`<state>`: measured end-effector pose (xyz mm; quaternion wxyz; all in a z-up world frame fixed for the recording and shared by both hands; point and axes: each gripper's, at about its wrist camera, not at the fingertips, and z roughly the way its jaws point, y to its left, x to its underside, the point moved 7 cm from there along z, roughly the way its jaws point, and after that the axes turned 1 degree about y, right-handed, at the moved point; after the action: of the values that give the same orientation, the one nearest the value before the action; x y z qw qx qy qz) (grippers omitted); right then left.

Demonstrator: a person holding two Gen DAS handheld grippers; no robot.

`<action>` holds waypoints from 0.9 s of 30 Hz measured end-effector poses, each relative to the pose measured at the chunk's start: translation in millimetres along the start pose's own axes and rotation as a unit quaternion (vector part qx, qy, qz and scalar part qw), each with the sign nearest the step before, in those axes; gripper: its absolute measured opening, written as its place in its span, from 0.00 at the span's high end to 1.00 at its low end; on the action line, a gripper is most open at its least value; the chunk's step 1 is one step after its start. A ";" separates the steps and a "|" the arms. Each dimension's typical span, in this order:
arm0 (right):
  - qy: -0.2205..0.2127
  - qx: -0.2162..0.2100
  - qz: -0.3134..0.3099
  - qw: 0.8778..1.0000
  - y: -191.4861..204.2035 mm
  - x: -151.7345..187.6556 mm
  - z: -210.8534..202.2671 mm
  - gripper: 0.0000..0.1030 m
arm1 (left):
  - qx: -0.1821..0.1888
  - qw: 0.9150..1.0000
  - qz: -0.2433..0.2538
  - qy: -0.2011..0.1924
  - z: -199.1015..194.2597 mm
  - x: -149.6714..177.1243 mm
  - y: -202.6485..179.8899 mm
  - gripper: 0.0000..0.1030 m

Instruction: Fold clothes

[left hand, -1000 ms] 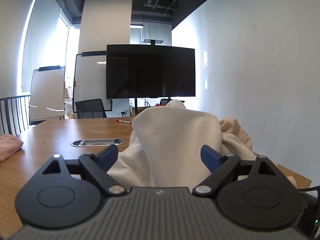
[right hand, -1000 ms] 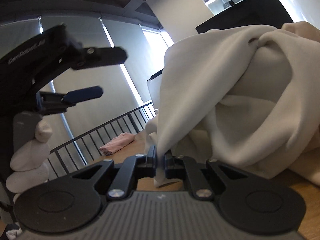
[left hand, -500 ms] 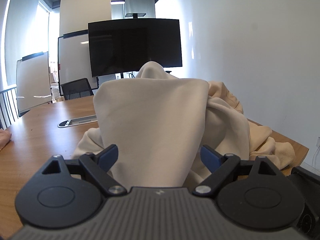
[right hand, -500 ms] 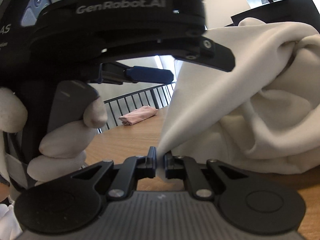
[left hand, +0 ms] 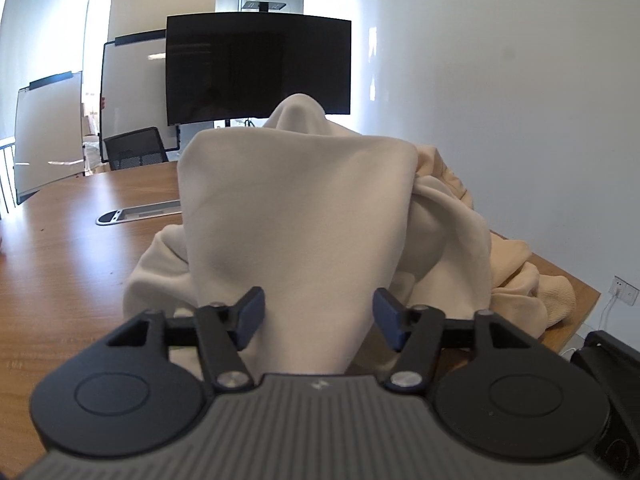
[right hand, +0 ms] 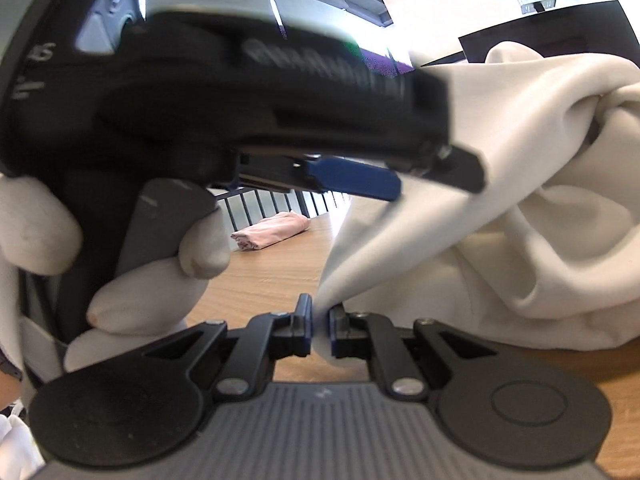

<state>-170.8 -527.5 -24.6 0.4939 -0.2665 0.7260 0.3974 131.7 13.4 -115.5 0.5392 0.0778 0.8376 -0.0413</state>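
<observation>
A soft, thick cream sweatshirt (left hand: 296, 216) lies heaped on the smooth brown wooden bench (left hand: 60, 264), with one broad smooth panel pulled up taut toward the cameras and rumpled folds slumped behind it. A second, more yellowish garment (left hand: 520, 276) with a ribbed hem lies bunched just beside it on the right.

Left to right in the left wrist view: two whiteboards (left hand: 48, 132) on stands, a dark mesh chair (left hand: 134, 152), an oval grey cable hatch (left hand: 136, 214) set flush in the bench, a large black screen (left hand: 258, 68), then a plain white wall. The left tongs (left hand: 318, 316) have blue pads and are closing; the raised panel of cloth runs down between them, and the pads stand apart from it on both sides.

In the right wrist view, a white-gloved hand (right hand: 160, 276) grips the left tool's handle at the left. Beyond it a folded pink cloth (right hand: 272, 232) rests on the bench near a dark railing. The right tongs (right hand: 320, 326) are pressed together, pinching a corner of the cream sweatshirt, which stretches up and to the right.
</observation>
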 end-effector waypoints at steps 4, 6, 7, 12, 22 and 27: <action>0.001 0.019 -0.006 1.000 -20.9 -4.0 15.5 0.90 | 0.014 1.000 0.023 -0.004 -1.2 6.1 -9.2 0.39; 0.002 0.028 -0.013 1.000 -33.0 -5.2 21.3 0.90 | 0.008 1.000 0.029 0.004 1.9 8.1 -7.7 0.39; 0.001 0.032 -0.016 0.999 -38.5 -6.0 23.5 0.90 | 0.011 1.000 0.027 0.010 3.8 8.7 -6.4 0.39; 0.006 0.051 -0.047 0.998 -71.0 -10.1 36.3 0.88 | 0.015 0.999 0.029 0.037 8.7 17.2 -2.9 0.38; 0.008 0.112 -0.167 0.980 -137.4 -32.2 56.7 0.82 | 0.005 0.999 0.025 0.038 8.9 25.0 4.6 0.65; 0.007 0.128 -0.231 0.964 -173.5 -52.3 61.3 0.71 | 0.014 0.999 -0.051 0.010 3.6 15.1 28.0 0.81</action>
<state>14.8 -570.4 -42.5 0.5970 -0.3648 0.6930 0.1740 133.6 41.7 -130.3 0.5270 0.0425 0.8451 -0.0795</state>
